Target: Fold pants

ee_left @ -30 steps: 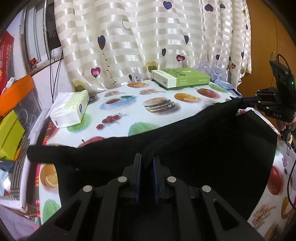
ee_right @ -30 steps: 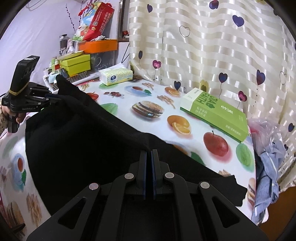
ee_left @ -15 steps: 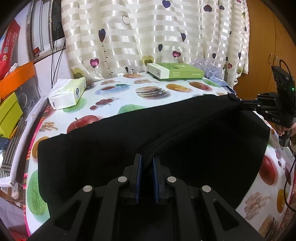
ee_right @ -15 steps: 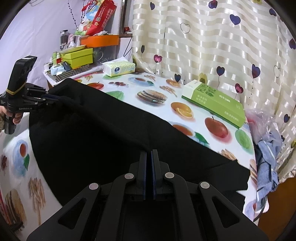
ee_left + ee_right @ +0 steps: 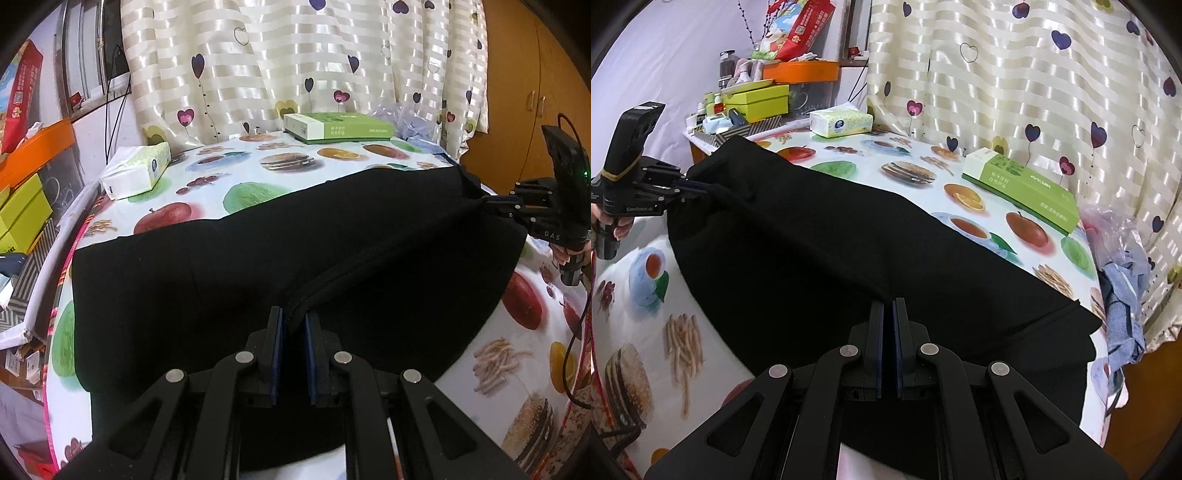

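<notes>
Black pants (image 5: 229,280) lie spread across the near half of the bench (image 5: 258,184), w/ a fruit-and-food print cloth on it; a raised fold edge runs between the two claws. Left claw (image 5: 293,325) is nearly closed, pinching that black fabric edge between its pads, near the bench's front edge. Right claw (image 5: 888,317) is clamped tight on the other end of the same edge; in the left view it shows at the bench's right edge (image 5: 491,201), gripping fabric, w/ a hand (image 5: 569,254) on its handle. In the right view the left claw (image 5: 690,186) nips the cloth at the left edge. Green box (image 5: 338,127) sits toward the far edge by the striped heart curtain (image 5: 295,55); tissue pack (image 5: 138,170) toward the far-left corner. Blue-grey cloth (image 5: 1123,295) hangs at the far-right corner.
</notes>
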Available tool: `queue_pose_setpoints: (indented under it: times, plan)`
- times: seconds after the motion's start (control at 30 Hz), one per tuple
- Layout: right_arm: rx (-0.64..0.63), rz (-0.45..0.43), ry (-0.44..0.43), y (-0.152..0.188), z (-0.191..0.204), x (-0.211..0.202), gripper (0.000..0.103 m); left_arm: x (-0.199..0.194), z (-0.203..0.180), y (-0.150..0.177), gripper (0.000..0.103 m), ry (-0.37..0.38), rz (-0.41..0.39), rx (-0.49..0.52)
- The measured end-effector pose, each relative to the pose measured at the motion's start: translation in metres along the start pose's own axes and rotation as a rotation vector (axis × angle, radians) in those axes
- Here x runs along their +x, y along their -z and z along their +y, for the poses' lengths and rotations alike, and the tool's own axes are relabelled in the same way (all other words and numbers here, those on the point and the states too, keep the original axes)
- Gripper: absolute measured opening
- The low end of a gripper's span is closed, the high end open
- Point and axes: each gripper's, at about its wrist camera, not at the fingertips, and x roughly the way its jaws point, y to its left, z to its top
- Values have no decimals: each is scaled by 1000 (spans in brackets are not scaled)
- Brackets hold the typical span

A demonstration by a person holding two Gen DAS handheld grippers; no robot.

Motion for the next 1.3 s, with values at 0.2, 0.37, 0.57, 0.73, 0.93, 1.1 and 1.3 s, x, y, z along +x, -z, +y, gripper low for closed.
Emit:
queue_pose_setpoints:
  times: [0.2, 0.37, 0.57, 0.73, 0.93, 1.1, 1.3]
  plan:
    - [-22, 15, 11, 11, 9, -7, 5, -9, -14, 13, 13, -6, 3, 22]
    - [-5, 20, -8, 19, 10, -10, 5, -16, -16, 20, 13, 1, 1, -2]
    - [21, 42, -39, 28, 14, -12, 5, -16, -24, 30, 13, -16, 30, -2]
    - [93, 53, -90, 34, 9, -15, 5, -18, -23, 34, 18, -13, 37, -16]
    - [298, 24, -150, 44, -20, -30, 6, -22, -19, 39, 21, 6, 43, -49]
    - [404, -3, -99, 62, -48, -49, 30, -38, -16, 46, 31, 46, 3, -98]
    - [557, -26, -46, 75, -85, -57, 48, -66, -36, 36, 44, 135, -99, -112]
